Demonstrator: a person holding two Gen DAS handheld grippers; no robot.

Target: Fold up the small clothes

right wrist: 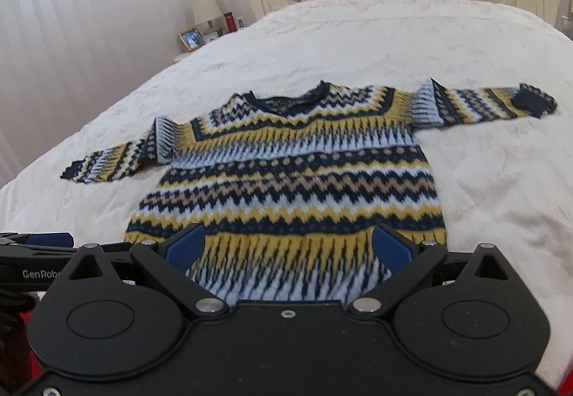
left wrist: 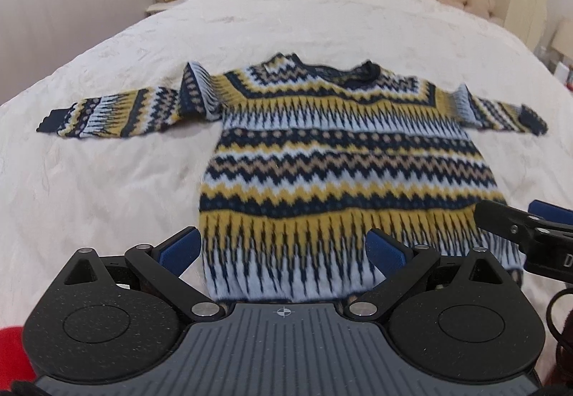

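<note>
The patterned sweater (left wrist: 343, 159) lies flat on the bed (left wrist: 107, 181), collar away, hem toward both grippers. The left gripper (left wrist: 283, 251) and right gripper (right wrist: 288, 247) hover spread apart, empty, over the hem.

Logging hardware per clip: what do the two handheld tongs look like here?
Both match: matte black bodies with round pivot discs, silver pins and blue ribbed pads. The left tongs have a grey ribbed top plate with a crosshair mark; the right tongs have a plain black plate. White "GenRob" lettering shows on the left one's side, and a black cable hangs near the right. Red fabric sits at the frame corners.
</note>
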